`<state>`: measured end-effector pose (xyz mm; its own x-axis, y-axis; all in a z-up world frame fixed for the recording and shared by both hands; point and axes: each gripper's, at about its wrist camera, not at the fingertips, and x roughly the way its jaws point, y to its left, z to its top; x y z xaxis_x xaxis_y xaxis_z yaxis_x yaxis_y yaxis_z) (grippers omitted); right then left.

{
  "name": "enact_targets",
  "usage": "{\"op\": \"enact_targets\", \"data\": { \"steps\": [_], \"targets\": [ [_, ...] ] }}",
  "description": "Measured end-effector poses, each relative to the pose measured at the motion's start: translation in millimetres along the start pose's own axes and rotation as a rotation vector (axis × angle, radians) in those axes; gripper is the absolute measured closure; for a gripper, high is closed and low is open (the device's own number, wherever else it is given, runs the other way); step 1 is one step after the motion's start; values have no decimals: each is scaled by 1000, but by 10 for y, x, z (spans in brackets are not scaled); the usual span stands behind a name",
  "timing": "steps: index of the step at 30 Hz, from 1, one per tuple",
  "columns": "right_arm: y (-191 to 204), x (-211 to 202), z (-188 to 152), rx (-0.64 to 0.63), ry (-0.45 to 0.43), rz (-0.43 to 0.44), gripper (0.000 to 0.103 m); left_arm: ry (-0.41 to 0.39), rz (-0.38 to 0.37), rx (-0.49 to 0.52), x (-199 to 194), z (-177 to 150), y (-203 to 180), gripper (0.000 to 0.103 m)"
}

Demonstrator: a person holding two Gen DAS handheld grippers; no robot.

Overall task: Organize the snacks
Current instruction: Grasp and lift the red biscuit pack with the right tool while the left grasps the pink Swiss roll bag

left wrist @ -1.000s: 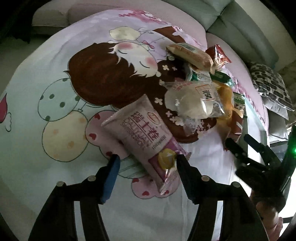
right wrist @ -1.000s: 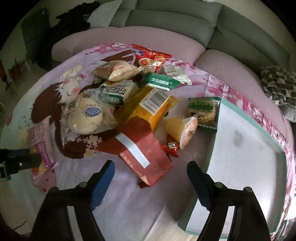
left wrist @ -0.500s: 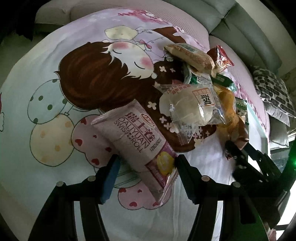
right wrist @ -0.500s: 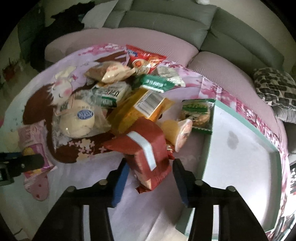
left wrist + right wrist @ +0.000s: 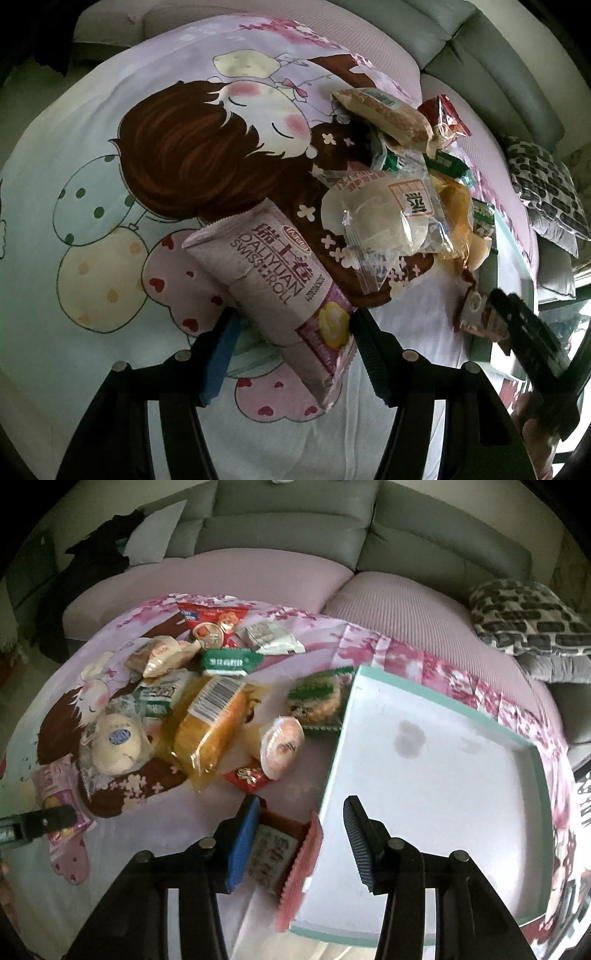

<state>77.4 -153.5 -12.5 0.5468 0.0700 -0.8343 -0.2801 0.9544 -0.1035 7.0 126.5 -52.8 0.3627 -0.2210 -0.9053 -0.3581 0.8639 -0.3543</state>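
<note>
A pink Swiss roll packet (image 5: 284, 291) lies lengthwise between my left gripper's (image 5: 293, 314) blue pads, which touch both its sides just above the cartoon cloth (image 5: 110, 184). My right gripper (image 5: 301, 805) has a red snack packet (image 5: 284, 849) between its jaws, which are closing. It holds the packet clear of the pile, at the near left rim of the white, teal-edged tray (image 5: 461, 812). That gripper (image 5: 517, 325) and the red packet (image 5: 476, 314) also show at the right of the left wrist view.
The pile holds a wrapped bun (image 5: 114, 746), a yellow cake pack (image 5: 210, 720), a jelly cup (image 5: 282, 746), a green cracker pack (image 5: 317, 701) and a small red candy (image 5: 245, 777). A grey sofa and patterned cushion (image 5: 528, 624) lie behind.
My right gripper closed around the red packet, lifted it off the pile and carried it right to the tray's edge. The left gripper and Swiss roll packet barely moved.
</note>
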Motion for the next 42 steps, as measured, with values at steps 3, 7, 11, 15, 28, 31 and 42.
{"op": "enact_targets", "data": {
  "steps": [3, 7, 11, 15, 28, 31, 42],
  "targets": [
    [-8, -23, -35, 9, 3, 22, 56, -8, 4, -6, 26, 24, -2, 38],
    [17, -53, -68, -4, 14, 32, 56, -21, 14, 9, 43, 32, -18, 38],
    [49, -75, -121, -9, 26, 53, 56, -66, 19, 26, 20, 52, -47, 50],
    [44, -137, -149, 2, 17, 62, 66, -69, 1, 31, 6, 86, -83, 55],
    [-31, -166, -366, 145, 135, 230, 71, -14, -34, 36, -1, -1, -44, 55],
    [25, -150, -425, 145, 164, 250, 71, 1, -28, 69, -1, -27, -84, 55],
    [160, -138, -513, 136, 219, 301, 71, 63, -12, 154, 19, -149, -142, 53]
  ]
}}
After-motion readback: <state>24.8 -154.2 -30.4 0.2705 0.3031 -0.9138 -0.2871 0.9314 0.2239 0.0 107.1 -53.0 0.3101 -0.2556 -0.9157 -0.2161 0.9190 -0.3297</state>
